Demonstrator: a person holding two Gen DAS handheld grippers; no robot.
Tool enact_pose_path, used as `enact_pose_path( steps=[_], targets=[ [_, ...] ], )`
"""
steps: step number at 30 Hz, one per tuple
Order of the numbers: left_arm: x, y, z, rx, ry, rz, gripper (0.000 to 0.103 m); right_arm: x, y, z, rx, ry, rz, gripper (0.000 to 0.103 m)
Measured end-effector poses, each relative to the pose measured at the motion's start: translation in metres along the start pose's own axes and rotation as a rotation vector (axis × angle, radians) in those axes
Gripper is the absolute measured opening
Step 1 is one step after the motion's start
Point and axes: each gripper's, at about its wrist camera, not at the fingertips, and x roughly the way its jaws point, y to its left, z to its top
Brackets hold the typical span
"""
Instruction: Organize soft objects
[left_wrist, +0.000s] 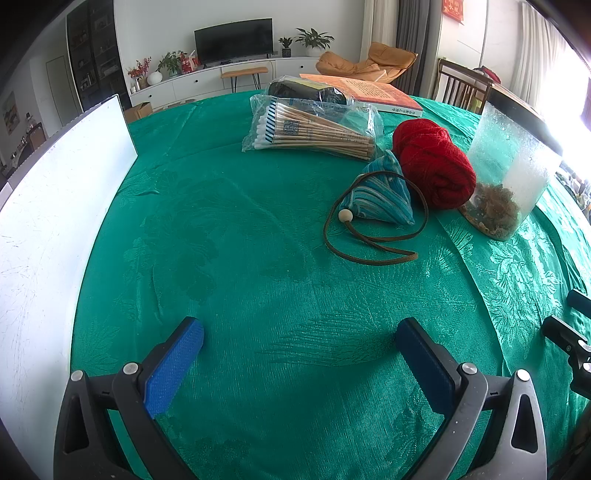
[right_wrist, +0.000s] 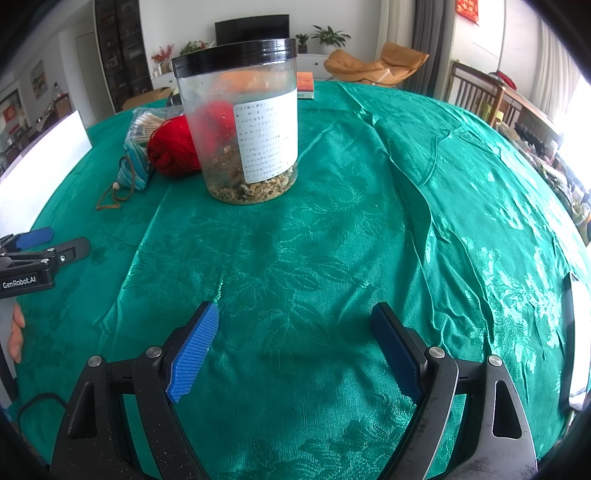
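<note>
A red yarn ball (left_wrist: 434, 162) lies on the green tablecloth (left_wrist: 240, 258), far right in the left wrist view. A blue striped fabric pouch (left_wrist: 380, 195) with a brown cord and a bead lies against its near side. Both show at the left of the right wrist view, the yarn (right_wrist: 171, 147) beside the pouch (right_wrist: 136, 166). My left gripper (left_wrist: 299, 332) is open and empty, well short of them. My right gripper (right_wrist: 293, 317) is open and empty over bare cloth, in front of the jar.
A clear plastic jar (right_wrist: 240, 125) with a black lid stands right of the yarn. A bag of cotton swabs (left_wrist: 310, 129) and an orange book (left_wrist: 369, 92) lie behind. A white board (left_wrist: 48, 221) stands at the table's left edge. The left gripper (right_wrist: 37, 254) shows at left.
</note>
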Motion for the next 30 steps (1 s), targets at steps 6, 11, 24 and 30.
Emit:
enact_pose_path(
  steps=[6, 11, 24, 30],
  targets=[
    [0.000, 0.000, 0.000, 0.000, 0.000, 0.000, 0.103, 0.000, 0.000, 0.000, 0.000, 0.000, 0.000, 0.086],
    [0.000, 0.000, 0.000, 0.000, 0.000, 0.000, 0.103, 0.000, 0.000, 0.000, 0.000, 0.000, 0.000, 0.086],
    [-0.005, 0.023, 0.065, -0.248, -0.046, -0.191, 0.103, 0.000, 0.000, 0.000, 0.000, 0.000, 0.000, 0.086],
    [0.036, 0.009, 0.119, -0.231, -0.017, -0.096, 0.102, 0.000, 0.000, 0.000, 0.000, 0.000, 0.000, 0.086]
  ],
)
